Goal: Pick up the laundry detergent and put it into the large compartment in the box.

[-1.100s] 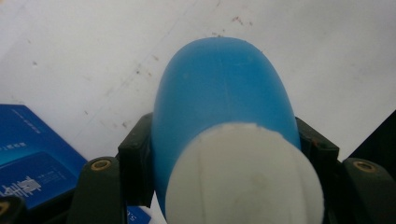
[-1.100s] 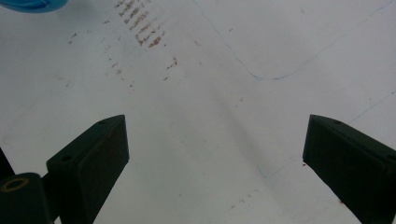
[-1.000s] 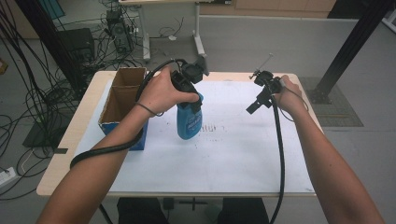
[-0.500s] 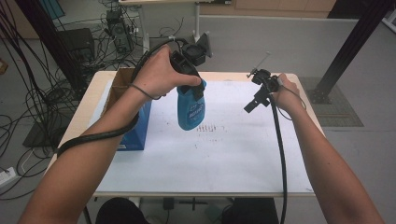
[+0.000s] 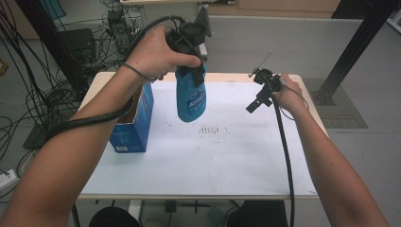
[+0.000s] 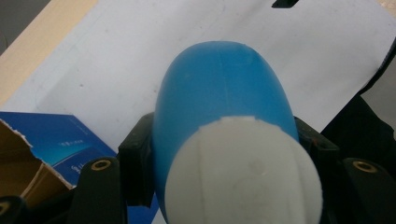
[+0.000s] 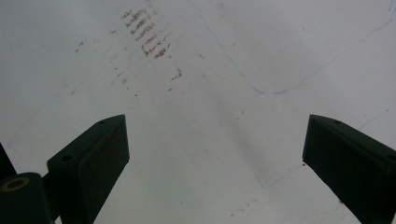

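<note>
the left gripper (image 5: 191,71) is clamping the blue bottle (image 5: 190,97) hanging beneath it, above the table (image 5: 227,156); the right gripper (image 7: 215,158) is gaping wide, holding nothing.

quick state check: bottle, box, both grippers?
Blue bottle: lifted off the table, white cap up, clamped near the cap.
Blue box: upright on the table's left side, top torn open.
Left gripper: shut on the bottle.
Right gripper: open, empty, above the white sheet.
</note>
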`<state>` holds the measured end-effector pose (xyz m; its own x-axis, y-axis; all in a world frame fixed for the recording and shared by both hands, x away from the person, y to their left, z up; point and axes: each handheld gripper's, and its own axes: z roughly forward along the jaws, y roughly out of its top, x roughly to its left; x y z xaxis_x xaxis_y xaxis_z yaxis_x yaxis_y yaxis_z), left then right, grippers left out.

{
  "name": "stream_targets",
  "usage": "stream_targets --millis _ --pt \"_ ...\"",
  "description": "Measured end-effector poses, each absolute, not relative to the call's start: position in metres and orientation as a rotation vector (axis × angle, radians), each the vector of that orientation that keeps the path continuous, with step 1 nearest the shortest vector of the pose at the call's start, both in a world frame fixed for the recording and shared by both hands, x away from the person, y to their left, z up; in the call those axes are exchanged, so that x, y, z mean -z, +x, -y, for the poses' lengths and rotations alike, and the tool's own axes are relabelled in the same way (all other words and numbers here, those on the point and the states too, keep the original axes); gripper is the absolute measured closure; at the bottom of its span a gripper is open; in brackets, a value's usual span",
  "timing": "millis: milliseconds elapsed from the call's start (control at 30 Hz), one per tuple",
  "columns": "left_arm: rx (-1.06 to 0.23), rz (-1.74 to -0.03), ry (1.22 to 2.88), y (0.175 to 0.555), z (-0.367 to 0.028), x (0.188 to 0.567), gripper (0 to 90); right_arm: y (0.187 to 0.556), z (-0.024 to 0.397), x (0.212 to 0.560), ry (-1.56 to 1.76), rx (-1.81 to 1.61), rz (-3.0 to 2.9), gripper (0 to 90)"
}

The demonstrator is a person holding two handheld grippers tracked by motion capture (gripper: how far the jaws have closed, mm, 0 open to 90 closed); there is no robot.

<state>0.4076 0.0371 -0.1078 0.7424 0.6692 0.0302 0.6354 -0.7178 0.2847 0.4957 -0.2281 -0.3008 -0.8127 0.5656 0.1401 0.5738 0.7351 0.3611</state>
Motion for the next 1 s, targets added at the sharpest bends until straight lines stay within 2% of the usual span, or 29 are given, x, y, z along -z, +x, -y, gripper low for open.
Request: stream_targets --millis 600,1000 --pt "-0.212 -1.13 2.632 0.415 -0.053 0.068 37.3 0.499 0.229 0.299 -0.954 0.639 2.902 7.0" --pt "-0.253 -1.348 2.554 0.426 -0.102 0.059 37.3 0.502 0.228 0.3 -0.952 0.642 2.9 7.0"
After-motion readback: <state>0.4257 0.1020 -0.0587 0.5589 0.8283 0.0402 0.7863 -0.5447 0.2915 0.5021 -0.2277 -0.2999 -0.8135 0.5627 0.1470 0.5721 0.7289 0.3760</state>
